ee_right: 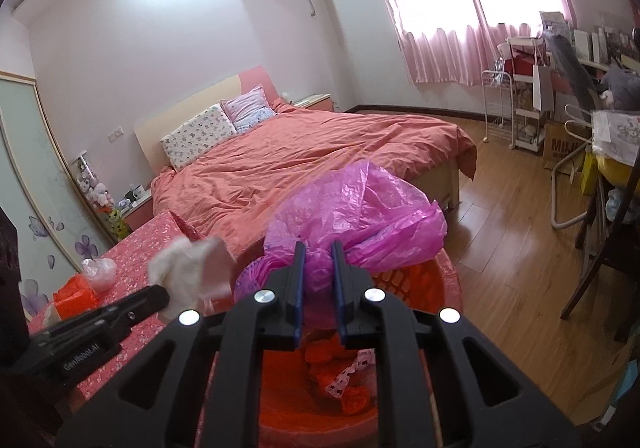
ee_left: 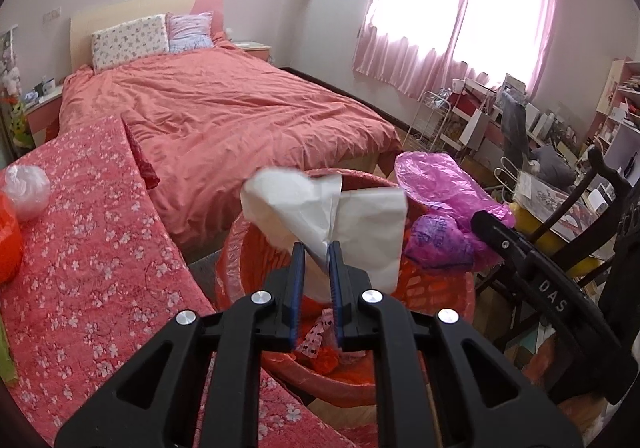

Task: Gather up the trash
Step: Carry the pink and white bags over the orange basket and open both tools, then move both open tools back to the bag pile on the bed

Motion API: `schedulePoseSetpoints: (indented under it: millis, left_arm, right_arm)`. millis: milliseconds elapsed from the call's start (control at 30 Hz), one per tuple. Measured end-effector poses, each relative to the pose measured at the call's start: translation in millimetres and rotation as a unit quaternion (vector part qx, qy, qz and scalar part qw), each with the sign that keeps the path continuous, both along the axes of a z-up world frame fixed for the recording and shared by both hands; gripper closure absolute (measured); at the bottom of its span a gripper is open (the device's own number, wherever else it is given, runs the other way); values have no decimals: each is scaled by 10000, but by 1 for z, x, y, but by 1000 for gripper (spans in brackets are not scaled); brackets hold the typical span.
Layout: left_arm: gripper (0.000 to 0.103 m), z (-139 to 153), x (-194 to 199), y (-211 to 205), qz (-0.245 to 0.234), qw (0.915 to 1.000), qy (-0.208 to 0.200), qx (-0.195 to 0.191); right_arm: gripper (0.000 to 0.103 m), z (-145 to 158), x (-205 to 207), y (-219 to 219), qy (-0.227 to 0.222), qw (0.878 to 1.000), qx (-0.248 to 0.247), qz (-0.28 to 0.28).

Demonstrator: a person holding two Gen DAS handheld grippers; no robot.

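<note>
My left gripper (ee_left: 316, 248) is shut on a crumpled white tissue (ee_left: 320, 215) and holds it above the red trash basket (ee_left: 436, 288). The tissue also shows blurred in the right wrist view (ee_right: 188, 272). My right gripper (ee_right: 318, 248) is shut on a pink plastic bag (ee_right: 360, 215) over the same basket (ee_right: 404, 276); the bag also shows in the left wrist view (ee_left: 444, 215). Red wrappers and a dotted scrap (ee_right: 348, 372) lie inside the basket.
A low table with a red floral cloth (ee_left: 92, 248) stands on the left, holding a clear plastic bag (ee_left: 26, 187) and an orange bag (ee_left: 8, 244). A bed with a red quilt (ee_left: 224, 107) lies behind. A dark wooden chair (ee_right: 600, 248) and cluttered shelves stand on the right.
</note>
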State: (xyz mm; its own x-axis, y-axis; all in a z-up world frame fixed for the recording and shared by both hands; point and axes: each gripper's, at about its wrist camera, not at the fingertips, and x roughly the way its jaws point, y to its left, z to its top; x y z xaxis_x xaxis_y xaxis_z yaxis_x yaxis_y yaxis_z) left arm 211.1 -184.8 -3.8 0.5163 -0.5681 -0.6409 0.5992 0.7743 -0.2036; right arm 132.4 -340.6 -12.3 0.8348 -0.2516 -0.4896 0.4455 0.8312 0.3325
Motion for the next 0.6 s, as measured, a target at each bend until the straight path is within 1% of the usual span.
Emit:
schedulePoseSetpoints:
  millis: [33,67,100,133,200,267,400,467,533,600]
  left_arm:
    - [81,-1,1,0,26,10000,26,14]
    - [78,-2,3,2,52,10000,48,23]
    - [69,-3,4,3,97,9999,76,45]
    - [65,-4,6,5,155,9998,93,66]
    - [63,-6,7,9,250,9996,120,103]
    - [61,-7,9,19,373,9991,148,121]
    - [52,-7,8,39,632,9978,95,202]
    - [47,-6,5,52,801,9964,35,256]
    - [43,-4,3,65,976,9947,-28,314]
    - [39,-2,0,81,1150,9927,-86,362]
  right_arm:
    - [84,-1,0,-1,1,10000,28,19]
    - [82,-3,2,-3,12,10000,49,20]
    - [82,-4,4,-3,23,10000,67,38]
    - [79,-6,5,-3,29,9999,97,70]
    - [73,-9,8,-2,58,9999,120,106]
    - [65,-10,8,0,79,9998,103,124]
    - [54,-11,6,8,130,9998,-44,124]
    - [46,-9,5,15,151,9997,-155,135]
    - [41,-7,5,23,153,9994,-263,153]
    - [38,-4,7,32,175,9990,-369,205]
